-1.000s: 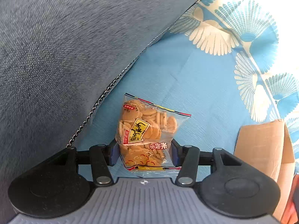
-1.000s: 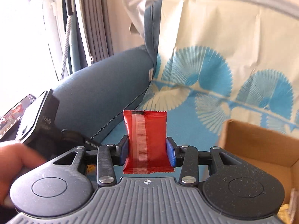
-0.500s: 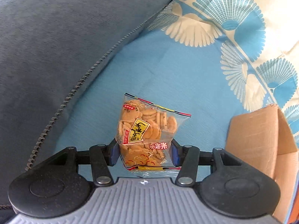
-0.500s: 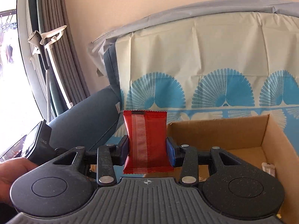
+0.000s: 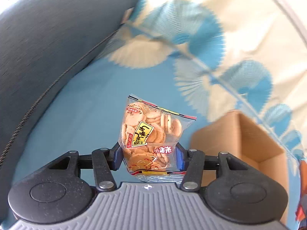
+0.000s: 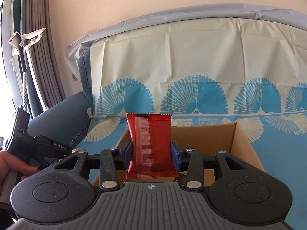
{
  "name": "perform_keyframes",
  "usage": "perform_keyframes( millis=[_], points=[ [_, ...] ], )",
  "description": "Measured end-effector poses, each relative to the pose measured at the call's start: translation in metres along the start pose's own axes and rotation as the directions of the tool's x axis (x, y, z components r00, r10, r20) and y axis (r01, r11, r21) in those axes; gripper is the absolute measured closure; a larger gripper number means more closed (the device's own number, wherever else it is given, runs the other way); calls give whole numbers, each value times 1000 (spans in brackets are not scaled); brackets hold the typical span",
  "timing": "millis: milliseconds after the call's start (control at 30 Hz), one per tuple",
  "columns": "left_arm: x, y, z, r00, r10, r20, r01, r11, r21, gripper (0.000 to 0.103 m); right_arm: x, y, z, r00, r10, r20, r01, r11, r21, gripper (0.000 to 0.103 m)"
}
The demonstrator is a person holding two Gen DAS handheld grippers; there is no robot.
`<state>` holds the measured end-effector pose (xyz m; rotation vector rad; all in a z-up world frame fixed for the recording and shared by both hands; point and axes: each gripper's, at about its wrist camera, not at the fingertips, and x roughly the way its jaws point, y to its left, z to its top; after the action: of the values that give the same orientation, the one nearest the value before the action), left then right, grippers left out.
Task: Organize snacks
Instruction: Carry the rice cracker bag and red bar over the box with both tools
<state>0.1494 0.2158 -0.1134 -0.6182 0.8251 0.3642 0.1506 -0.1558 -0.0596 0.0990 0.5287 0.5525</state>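
Both our hands have swung toward the cardboard box (image 6: 241,140), left gripper (image 5: 147,155) clamping the cracker bag (image 5: 149,134), right gripper (image 6: 151,155) pinching the red packet (image 6: 150,143) above it, where slick wrappers could slip, missing the opening.

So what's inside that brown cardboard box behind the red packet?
The open brown cardboard box shows bare inner walls. Its floor is mostly hidden by the red foil snack packet and the right gripper holding it, so contents cannot be told.
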Motion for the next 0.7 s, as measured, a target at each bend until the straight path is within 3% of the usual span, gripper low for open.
perform_keyframes(
  millis=[167, 333, 467, 600, 700],
  points=[
    [-16, -30, -7, 989, -108, 99, 101, 992, 72, 46, -6, -8, -3, 997, -71, 21, 72, 997, -33, 60],
    [-36, -59, -14, 955, -228, 189, 196, 964, 178, 46, -9, -11, -5, 988, -148, 42, 151, 986, -78, 60],
    [-54, -84, -25, 915, -338, 220, 275, 922, 271, 46, -10, -17, -4, 974, -219, 63, 223, 972, -70, 60],
    [-63, -105, -40, 876, -446, 184, 367, 864, 345, 46, -11, -30, -3, 956, -285, 65, 287, 958, -10, 59],
    [-64, -120, -52, 866, -475, 153, 385, 831, 400, 46, -9, -37, -5, 946, -321, 53, 320, 947, 21, 59]
  ],
)
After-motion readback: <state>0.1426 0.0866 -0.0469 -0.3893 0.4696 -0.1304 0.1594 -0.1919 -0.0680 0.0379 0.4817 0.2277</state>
